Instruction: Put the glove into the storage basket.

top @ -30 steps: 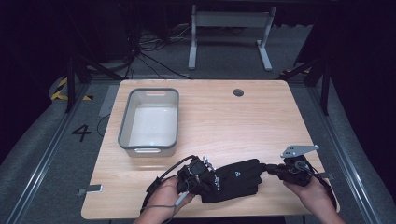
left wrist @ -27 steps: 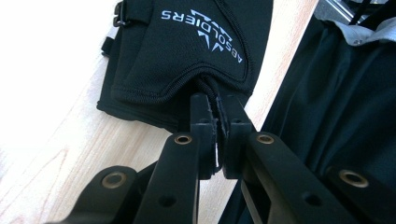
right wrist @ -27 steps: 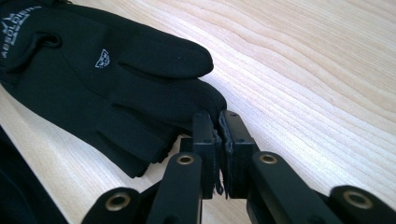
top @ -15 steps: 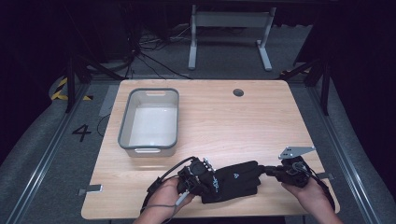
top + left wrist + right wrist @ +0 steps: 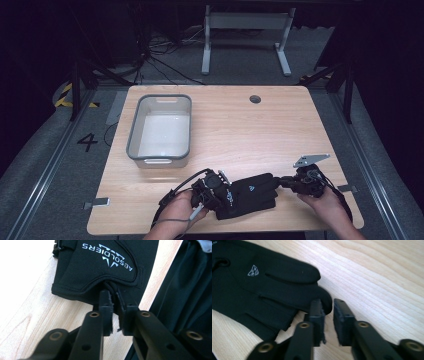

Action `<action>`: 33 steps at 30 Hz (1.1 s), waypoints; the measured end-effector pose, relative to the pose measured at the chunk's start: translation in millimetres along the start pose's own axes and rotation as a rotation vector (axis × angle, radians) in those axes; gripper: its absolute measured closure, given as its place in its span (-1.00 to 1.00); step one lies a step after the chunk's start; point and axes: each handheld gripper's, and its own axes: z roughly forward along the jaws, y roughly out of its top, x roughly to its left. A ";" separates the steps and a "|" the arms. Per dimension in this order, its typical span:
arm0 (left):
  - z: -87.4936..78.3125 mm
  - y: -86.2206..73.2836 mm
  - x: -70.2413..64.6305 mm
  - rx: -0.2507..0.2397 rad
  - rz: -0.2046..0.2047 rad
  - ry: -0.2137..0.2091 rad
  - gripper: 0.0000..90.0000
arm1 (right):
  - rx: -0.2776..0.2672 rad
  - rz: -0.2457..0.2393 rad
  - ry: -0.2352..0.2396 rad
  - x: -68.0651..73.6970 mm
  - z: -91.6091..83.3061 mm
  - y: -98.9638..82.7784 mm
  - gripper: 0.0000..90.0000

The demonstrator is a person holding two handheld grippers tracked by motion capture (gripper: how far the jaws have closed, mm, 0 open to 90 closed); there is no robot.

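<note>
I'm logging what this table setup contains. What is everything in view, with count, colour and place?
glove: one, black with white lettering, lying flat near the table's front edge, between the two grippers.
bin: one, grey with a pale inside, on the table's left half; nothing seen in it.
table: one, light wood, with a round dark hole near its back edge.
metal stand: one, grey, on the floor behind the table.
left gripper: one, black, at the glove's cuff end; its jaws have just been opening, a narrow gap between the pads.
right gripper: one, black, at the glove's fingertips; its jaws have just been opening, a fingertip at the gap.
hands: two, at the front edge, one on each gripper.
</note>
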 end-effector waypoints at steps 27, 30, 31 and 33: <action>-4.7 49.1 -15.7 -0.129 0.087 0.067 0.10 | -0.105 0.069 -0.011 -21.4 -26.1 -8.1 0.48; 0.8 56.8 -15.9 -0.136 0.094 0.061 0.10 | -0.110 0.077 -0.013 -24.5 -28.0 -10.0 0.45; 2.1 58.6 -15.4 -0.136 0.094 0.060 0.09 | -0.111 0.084 -0.014 -26.0 -28.4 -10.9 0.45; 6.2 62.8 -14.2 -0.136 0.094 0.056 0.09 | -0.110 0.094 -0.011 -28.6 -28.7 -12.2 0.43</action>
